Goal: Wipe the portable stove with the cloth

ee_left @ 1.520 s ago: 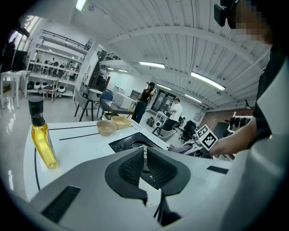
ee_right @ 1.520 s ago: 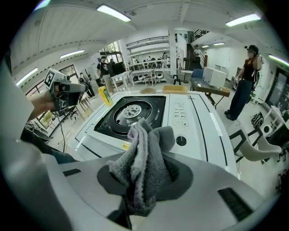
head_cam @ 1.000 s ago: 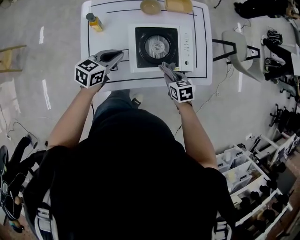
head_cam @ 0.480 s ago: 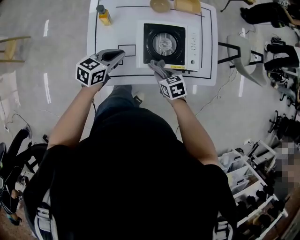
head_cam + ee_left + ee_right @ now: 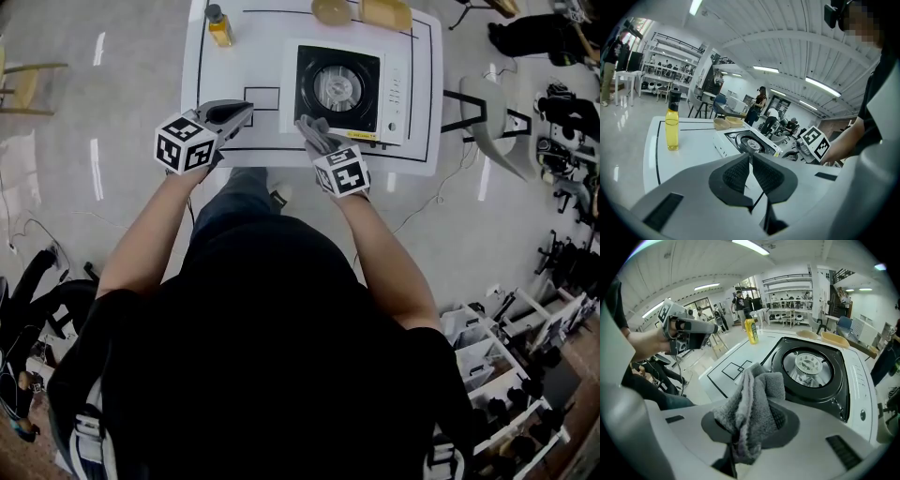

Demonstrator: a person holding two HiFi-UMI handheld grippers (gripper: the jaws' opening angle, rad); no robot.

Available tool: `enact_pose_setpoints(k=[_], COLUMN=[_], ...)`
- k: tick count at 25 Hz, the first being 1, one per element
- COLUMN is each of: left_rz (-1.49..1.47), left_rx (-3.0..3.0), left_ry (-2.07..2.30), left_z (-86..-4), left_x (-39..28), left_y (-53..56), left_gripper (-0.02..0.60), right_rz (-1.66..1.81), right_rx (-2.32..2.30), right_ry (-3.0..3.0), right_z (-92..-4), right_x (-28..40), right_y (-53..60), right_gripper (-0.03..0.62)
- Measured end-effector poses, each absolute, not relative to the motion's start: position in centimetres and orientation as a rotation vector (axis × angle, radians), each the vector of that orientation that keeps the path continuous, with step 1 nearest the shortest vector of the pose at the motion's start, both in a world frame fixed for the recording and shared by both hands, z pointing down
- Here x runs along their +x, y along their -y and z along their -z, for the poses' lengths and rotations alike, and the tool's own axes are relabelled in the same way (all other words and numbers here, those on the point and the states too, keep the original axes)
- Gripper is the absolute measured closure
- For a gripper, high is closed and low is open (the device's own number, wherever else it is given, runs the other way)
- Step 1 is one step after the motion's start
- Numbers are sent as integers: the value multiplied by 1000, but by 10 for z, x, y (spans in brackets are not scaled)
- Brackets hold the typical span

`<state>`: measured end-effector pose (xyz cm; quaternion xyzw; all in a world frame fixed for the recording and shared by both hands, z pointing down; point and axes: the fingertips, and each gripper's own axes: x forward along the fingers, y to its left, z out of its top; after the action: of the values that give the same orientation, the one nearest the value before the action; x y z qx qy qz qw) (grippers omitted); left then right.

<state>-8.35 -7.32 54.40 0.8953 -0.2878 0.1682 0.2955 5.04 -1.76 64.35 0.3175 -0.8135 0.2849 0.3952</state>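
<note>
Jaws on the right gripper (image 5: 752, 423) are clamped on the bunched cloth (image 5: 757, 385), stove (image 5: 813, 369) just ahead, left gripper (image 5: 751, 164) clenched empty, though that loose wad might snag the burner and slip out.

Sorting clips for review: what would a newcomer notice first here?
The right hand-held gripper grips a grey cloth by the near left corner of the white stove. The left hand-held gripper hangs shut and empty over the table; a yellow bottle stands far left.
</note>
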Motion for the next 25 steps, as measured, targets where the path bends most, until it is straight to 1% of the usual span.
enact_pose_setpoints(k=[8,17,25], left_rz=[-447,-441,-436], left_rx=[2371,2353,2323], left_ry=[763,773,788], left_z=[-549,-554,-563], left_x=[-85,-92,-106], left_y=[77,83,94], left_gripper=[554,554,554], right_rz=[-744,-655,-668], right_rx=[765,612,564], right_ry=[2127,2179,2197], right_z=[-643,-640,-639], right_x=[27,-13,-29], right_y=[14,16,39], right_gripper=[480,480,480])
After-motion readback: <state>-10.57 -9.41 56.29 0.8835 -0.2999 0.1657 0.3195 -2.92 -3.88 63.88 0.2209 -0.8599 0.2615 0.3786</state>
